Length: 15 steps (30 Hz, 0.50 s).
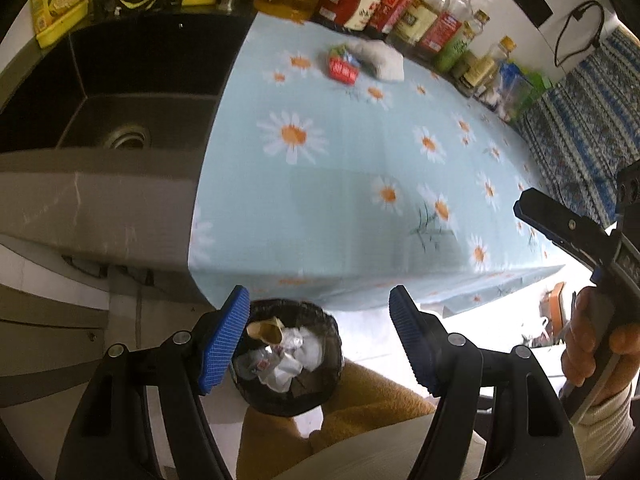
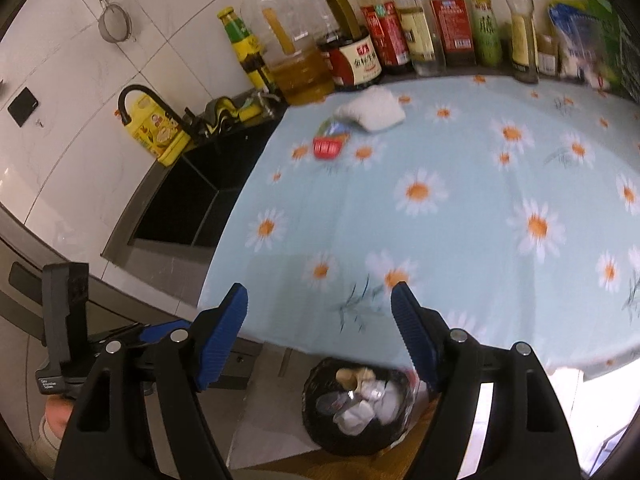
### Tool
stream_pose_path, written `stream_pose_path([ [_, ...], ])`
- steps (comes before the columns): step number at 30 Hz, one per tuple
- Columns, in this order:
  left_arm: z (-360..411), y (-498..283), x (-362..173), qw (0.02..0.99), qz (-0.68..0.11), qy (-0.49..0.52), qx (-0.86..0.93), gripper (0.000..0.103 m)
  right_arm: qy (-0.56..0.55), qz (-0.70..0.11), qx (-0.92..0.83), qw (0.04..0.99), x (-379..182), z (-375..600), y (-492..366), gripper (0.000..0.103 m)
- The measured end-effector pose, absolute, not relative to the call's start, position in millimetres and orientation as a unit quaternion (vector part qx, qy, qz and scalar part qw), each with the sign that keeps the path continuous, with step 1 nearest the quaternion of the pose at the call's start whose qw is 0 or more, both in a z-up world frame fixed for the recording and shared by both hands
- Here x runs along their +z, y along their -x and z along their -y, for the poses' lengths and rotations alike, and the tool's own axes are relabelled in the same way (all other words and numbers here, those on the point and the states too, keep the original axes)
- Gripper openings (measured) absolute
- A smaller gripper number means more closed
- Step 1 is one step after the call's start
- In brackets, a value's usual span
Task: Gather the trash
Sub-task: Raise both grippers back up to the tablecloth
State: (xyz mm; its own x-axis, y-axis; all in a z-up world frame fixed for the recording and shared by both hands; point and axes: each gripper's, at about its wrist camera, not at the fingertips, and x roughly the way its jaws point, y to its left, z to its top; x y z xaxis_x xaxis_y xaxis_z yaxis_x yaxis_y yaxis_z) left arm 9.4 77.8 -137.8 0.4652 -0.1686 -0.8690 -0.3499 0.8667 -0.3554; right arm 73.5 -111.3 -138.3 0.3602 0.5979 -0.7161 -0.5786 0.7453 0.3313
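Already, crumpled paper is seen in the trash bin (image 2: 357,407) below both empty, spread grippers (image 1: 318,340) (image 2: 320,336); a red wrapper (image 2: 328,147) is left far ahead, beside a white cloth (image 2: 372,114).

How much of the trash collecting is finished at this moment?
Done: the bin under the counter already holds crumpled paper and wrappers. In hand: nothing; left gripper and right gripper are both open. Left: the red wrapper and white wad on the tablecloth.
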Motion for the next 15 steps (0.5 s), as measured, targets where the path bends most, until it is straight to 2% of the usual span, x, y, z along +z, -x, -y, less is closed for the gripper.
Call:
stream_pose_path([
  [15, -71.8, -79.2, -118.2, 0.817, -0.507, 0.246, 0.122, 0.07, 0.003, -0.43, 0.401, 0.809, -118.1, 104.0, -198.6, 0.074],
])
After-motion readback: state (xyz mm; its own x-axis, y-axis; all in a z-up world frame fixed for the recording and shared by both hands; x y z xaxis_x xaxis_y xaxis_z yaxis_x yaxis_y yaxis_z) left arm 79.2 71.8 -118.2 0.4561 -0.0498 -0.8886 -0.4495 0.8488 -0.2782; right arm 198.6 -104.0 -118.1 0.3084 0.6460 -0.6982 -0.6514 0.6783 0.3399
